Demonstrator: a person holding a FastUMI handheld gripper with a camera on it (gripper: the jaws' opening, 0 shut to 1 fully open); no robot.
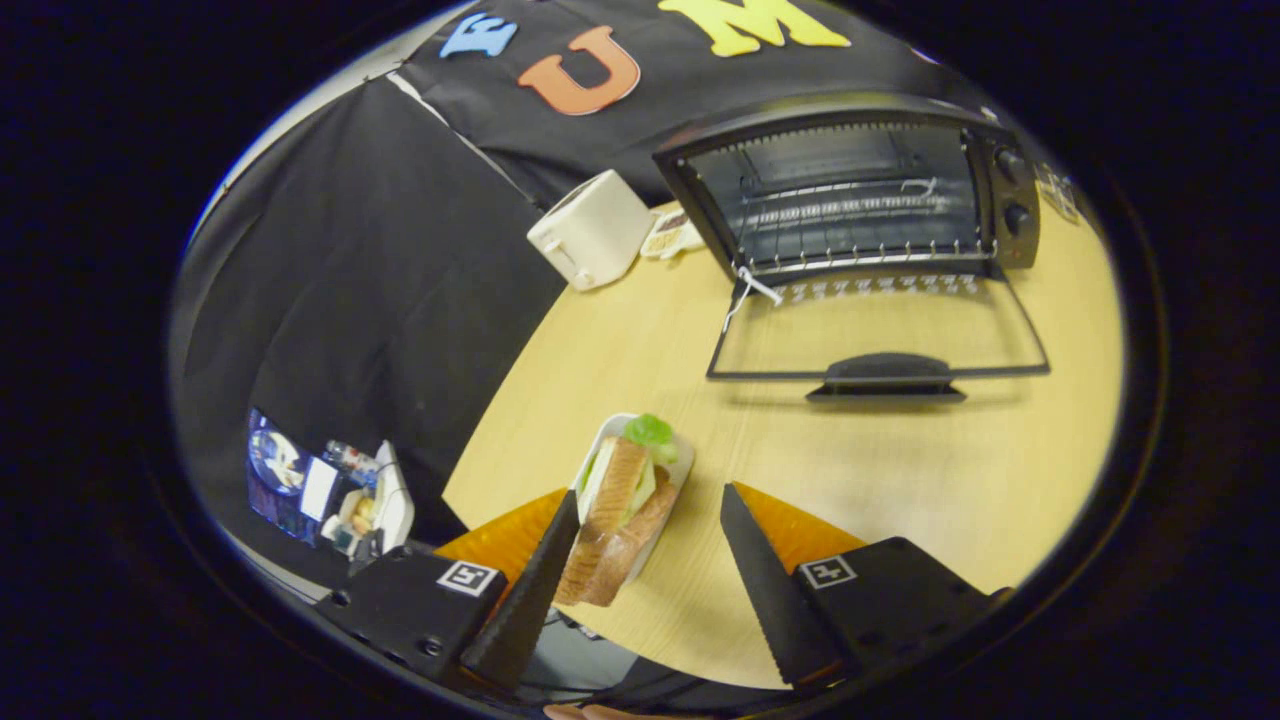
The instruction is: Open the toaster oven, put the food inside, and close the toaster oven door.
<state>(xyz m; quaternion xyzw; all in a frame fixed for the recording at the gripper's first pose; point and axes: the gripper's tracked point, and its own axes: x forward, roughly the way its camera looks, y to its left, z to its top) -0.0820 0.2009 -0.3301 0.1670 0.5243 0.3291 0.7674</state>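
I see the wooden table (900, 480) filling the centre and right of the frame. In the upper right stands the toaster oven (850, 190), its glass door (875, 330) folded flat onto the table, wire rack (850, 215) bare. A white toaster (590, 228) sits upper centre, left of the oven. At bottom centre my gripper (645, 545) is spread wide, gripping nothing; the sandwich (620, 510) on its white tray (683, 465) lies just beside the left finger.
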